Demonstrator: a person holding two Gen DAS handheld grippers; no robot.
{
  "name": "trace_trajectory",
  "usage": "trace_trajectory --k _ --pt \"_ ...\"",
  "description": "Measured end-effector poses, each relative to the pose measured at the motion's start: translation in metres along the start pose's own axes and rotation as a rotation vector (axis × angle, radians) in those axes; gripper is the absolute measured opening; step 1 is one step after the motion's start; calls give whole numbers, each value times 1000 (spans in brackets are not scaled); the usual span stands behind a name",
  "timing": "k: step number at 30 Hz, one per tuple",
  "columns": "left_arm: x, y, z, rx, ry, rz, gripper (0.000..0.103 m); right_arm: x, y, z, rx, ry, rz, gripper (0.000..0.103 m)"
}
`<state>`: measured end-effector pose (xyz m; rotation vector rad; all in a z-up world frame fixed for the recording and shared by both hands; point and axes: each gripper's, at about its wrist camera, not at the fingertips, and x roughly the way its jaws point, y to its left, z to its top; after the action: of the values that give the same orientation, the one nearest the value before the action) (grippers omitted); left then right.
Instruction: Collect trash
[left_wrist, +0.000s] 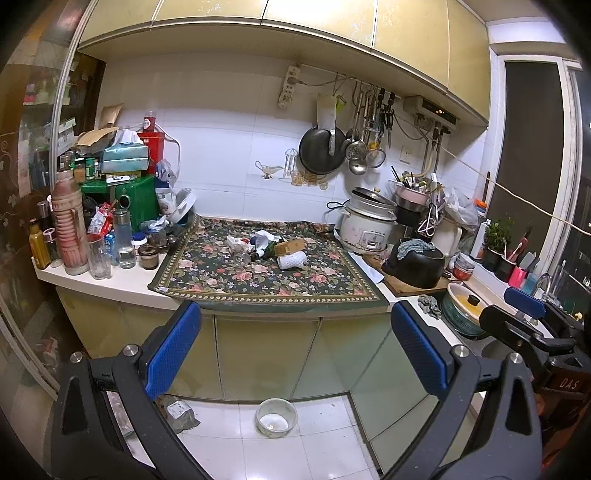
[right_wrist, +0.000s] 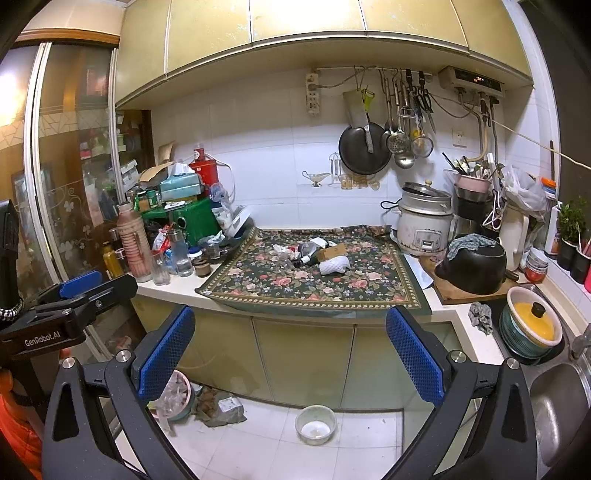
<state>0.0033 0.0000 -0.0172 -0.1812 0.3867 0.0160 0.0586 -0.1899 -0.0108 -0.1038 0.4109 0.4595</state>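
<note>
A small pile of trash lies on the floral cloth (left_wrist: 258, 284) in the middle of the counter: crumpled paper (left_wrist: 236, 242), a dark bottle (left_wrist: 264, 253), a small cardboard box (left_wrist: 290, 246) and a white foam net (left_wrist: 291, 261). The right wrist view shows the same paper (right_wrist: 284, 250), bottle (right_wrist: 310, 256), box (right_wrist: 331, 252) and foam net (right_wrist: 334, 265). My left gripper (left_wrist: 295, 325) is open and holds nothing, well short of the counter. My right gripper (right_wrist: 290, 321) is also open, beside it at a similar distance. A lined bin (right_wrist: 177, 395) stands on the floor, lower left.
Bottles and jars (left_wrist: 96, 243) crowd the counter's left end. A rice cooker (left_wrist: 365, 221) and a black pot (left_wrist: 415, 264) stand to the right, with a sink (right_wrist: 554, 398) beyond. A glass bowl (right_wrist: 316, 424) and a crumpled bag (right_wrist: 225, 406) lie on the floor.
</note>
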Motion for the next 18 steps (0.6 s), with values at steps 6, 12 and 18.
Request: trace_trajectory --k 6,12,18 --pt "5 2 0 1 0 -4 103 0 0 0 0 0 2 103" --pt "9 0 1 0 2 -6 103 2 -1 0 1 1 4 103" --pt "11 -3 4 0 5 -7 103 2 -3 0 6 6 7 103"
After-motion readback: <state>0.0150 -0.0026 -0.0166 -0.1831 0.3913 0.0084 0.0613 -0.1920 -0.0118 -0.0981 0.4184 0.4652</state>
